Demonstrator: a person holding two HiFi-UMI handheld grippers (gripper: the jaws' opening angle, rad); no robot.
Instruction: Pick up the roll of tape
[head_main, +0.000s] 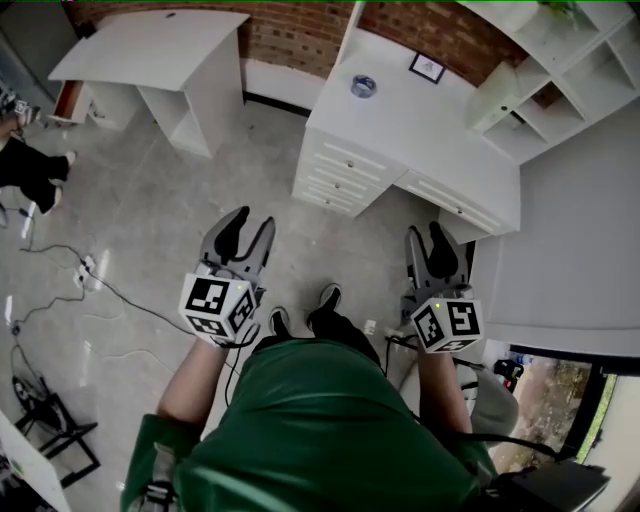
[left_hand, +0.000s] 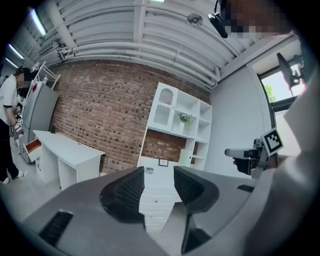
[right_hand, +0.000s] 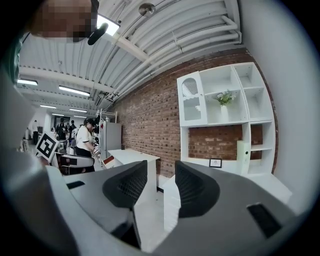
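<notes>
Presently, step: worktop (head_main: 430, 130) to be approached.
roll of tape (head_main: 363, 86): to be straddled squarely.
left hand-held gripper (head_main: 252, 222), right hand-held gripper (head_main: 426, 235): spread, empty.

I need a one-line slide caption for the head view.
Left gripper and right gripper open and empty, the person faces the white desk bearing the roll of tape.
</notes>
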